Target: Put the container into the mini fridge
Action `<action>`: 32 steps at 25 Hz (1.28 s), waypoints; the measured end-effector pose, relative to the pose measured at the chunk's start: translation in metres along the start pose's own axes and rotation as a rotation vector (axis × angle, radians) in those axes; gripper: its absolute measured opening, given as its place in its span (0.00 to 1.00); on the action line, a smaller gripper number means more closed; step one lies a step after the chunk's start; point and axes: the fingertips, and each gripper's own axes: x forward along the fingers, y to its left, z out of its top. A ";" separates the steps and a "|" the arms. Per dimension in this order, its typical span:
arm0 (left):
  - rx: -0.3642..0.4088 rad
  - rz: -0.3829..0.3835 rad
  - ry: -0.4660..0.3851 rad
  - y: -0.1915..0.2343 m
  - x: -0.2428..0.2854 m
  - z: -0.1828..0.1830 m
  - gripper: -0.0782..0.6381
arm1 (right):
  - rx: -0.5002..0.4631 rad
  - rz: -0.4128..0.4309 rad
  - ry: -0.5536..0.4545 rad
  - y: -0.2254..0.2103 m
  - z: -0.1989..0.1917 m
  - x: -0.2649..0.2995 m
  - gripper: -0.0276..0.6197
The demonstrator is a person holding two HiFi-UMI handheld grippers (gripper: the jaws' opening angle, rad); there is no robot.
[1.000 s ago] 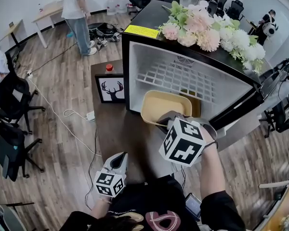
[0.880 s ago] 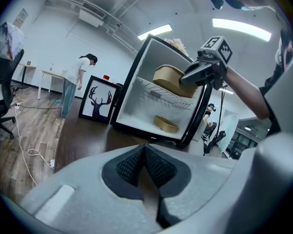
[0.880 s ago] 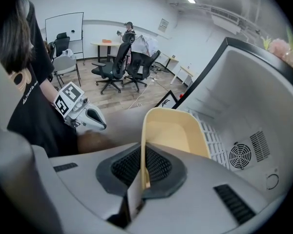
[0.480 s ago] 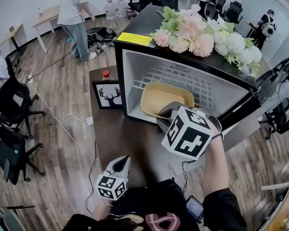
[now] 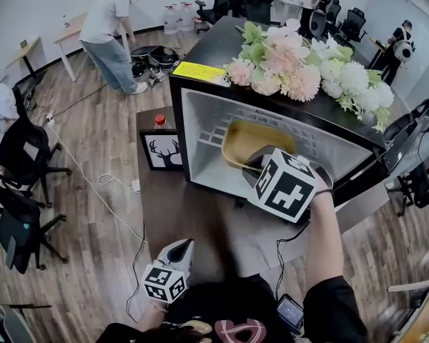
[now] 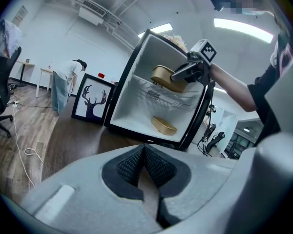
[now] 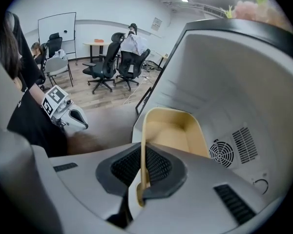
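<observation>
Gripping a tan container point(image 7: 173, 130) by its near rim, the right gripper point(image 7: 142, 179) has its jaws closed almost fully, with the thin wall pinched between the dark ribbed pads. The container is tilted, open side up, and sits inside the cavity of the open mini fridge point(image 5: 204, 131), in the upper part, just above the white wire shelf point(image 6: 158, 94); whether it touches the shelf cannot be told. Behind it a round fan vent point(image 7: 220, 152) shows in the white back wall. A second tan oval piece point(image 6: 164, 126) lies on the fridge floor below the shelf. The left gripper point(image 5: 182, 247) hangs low by the person's body, well apart from the fridge and pointing towards it, its jaws pressed together with nothing between them. The black fridge stands on a dark wooden table point(image 5: 186, 213) and carries a bunch of pink, white and green flowers point(image 5: 300, 63) on top, with a yellow label point(image 5: 198, 71) at the near top corner. Just beside the fridge, on the left in the head view, a framed deer picture point(image 5: 164, 151) stands upright, and a red-capped bottle point(image 5: 159, 119) is behind it. Farther off, a person point(image 5: 111, 27) bends beside a light table, and black office chairs point(image 5: 21, 148) stand on the wooden floor.
</observation>
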 end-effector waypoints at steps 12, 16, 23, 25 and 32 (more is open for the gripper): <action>0.032 -0.101 0.054 -0.018 0.021 0.003 0.12 | 0.020 -0.022 -0.009 -0.040 -0.003 0.014 0.07; 0.027 -0.095 0.059 -0.015 0.023 0.003 0.12 | 0.016 -0.009 0.005 -0.047 -0.006 0.019 0.08; 0.006 -0.077 0.054 -0.010 0.022 0.005 0.12 | 0.031 0.031 0.003 -0.052 -0.013 0.030 0.08; 0.005 -0.078 0.053 -0.010 0.022 0.005 0.12 | 0.044 0.031 -0.007 -0.055 -0.014 0.032 0.08; 0.005 -0.060 0.046 -0.006 0.024 0.006 0.12 | 0.043 0.028 -0.021 -0.063 -0.016 0.037 0.08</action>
